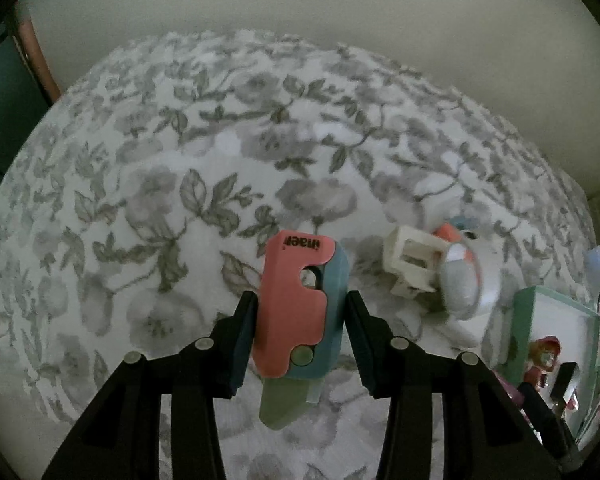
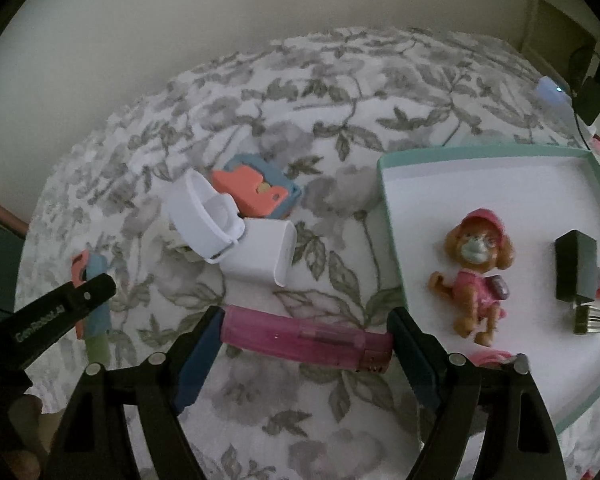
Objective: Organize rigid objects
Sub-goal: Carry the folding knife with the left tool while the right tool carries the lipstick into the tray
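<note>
Translucent pink lighter (image 2: 305, 338) spans right gripper (image 2: 305, 340) above floral cloth (image 2: 339, 92).

The floral bedcover (image 1: 180, 184) looks like soft matt cloth, the pink-and-blue folding toy (image 1: 300, 312) matt plastic, the pink lighter (image 2: 303, 338) glossy translucent plastic, and the white flip-top case (image 2: 236, 236) smooth plastic.

1. Pink-and-blue folding toy knife (image 1: 300, 312), green blade tip down, held upright above the floral bed (image 1: 180, 200).
2. Translucent pink lighter (image 2: 305, 338), lying crosswise, gripped by its ends.
3. Mint-rimmed tray (image 2: 383, 184) at the bed's right edge.
</note>
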Demonstrator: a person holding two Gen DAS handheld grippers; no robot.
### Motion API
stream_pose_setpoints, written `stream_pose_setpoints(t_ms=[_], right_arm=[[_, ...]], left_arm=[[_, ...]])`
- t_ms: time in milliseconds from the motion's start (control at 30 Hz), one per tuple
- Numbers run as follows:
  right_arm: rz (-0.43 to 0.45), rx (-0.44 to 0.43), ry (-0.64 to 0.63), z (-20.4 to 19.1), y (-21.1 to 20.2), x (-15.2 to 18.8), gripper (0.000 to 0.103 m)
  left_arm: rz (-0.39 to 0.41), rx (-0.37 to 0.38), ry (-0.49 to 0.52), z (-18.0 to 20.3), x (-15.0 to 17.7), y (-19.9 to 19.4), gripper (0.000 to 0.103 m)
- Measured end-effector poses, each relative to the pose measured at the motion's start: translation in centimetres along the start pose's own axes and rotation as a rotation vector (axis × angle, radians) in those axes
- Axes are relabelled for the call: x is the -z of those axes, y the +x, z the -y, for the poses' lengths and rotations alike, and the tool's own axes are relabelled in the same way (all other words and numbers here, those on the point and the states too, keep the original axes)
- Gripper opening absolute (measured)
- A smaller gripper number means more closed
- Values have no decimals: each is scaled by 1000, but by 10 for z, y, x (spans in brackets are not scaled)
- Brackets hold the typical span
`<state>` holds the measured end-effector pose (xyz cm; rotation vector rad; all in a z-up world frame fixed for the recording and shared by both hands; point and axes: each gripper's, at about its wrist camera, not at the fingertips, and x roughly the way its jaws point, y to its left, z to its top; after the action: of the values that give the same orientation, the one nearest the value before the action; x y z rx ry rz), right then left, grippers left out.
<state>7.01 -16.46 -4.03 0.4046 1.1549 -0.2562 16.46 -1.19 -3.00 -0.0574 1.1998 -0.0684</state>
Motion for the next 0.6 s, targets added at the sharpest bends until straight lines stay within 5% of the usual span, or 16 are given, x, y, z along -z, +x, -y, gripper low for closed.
stream_pose_setpoints(t_ms=[600], right_arm=[[129,2,0,55,-79,-10,84]], left_arm=[[199,71,171,72,25,-96,46]])
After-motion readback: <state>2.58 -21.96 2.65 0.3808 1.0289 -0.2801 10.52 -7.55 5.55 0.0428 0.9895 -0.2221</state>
